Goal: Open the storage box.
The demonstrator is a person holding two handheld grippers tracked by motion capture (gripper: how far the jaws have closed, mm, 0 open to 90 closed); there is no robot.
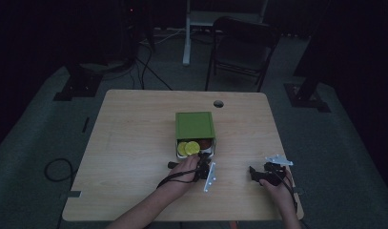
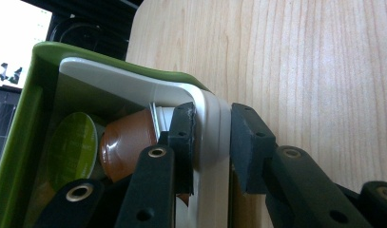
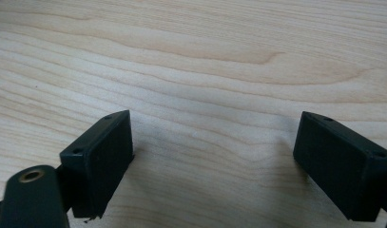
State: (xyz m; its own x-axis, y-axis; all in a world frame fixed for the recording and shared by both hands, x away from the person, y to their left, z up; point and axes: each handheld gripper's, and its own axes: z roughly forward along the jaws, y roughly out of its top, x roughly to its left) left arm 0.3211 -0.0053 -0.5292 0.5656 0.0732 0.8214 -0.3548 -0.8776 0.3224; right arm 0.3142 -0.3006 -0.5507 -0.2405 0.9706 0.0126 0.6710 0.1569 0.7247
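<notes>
Left gripper (image 2: 212, 142) has its jaws closed on the near corner wall of the white tray (image 2: 210, 123): one pad inside the tray, the other outside against the rounded corner, wall pinched between them. In the high view the left gripper (image 1: 201, 164) sits at the tray's open front end, held by the left hand (image 1: 184, 169). Right gripper (image 3: 212, 166) jaws stand wide apart with nothing between them, bare bench (image 3: 205, 71) grain beyond; in the high view the right gripper (image 1: 260, 174) rests to the side, well apart from the tray, in the right hand (image 1: 277, 188). The tray is a drawer pulled partway out of a green sleeve (image 1: 195, 125); its long axis runs away from the left jaws toward the far bench edge, open end facing the person. Inside the tray, just past the inner jaw: a brown capsule (image 2: 127, 145) lying on its side, touching the pad, and beside it a green capsule (image 2: 73, 149) showing its round foil face. High view shows two yellow-green capsule faces (image 1: 188, 148) in the exposed part, with a darker brown one (image 1: 206, 142) behind. Beyond the sleeve, a round hole (image 1: 218, 103) in the bench; farther off, a folding chair (image 1: 241, 47) on the floor.
</notes>
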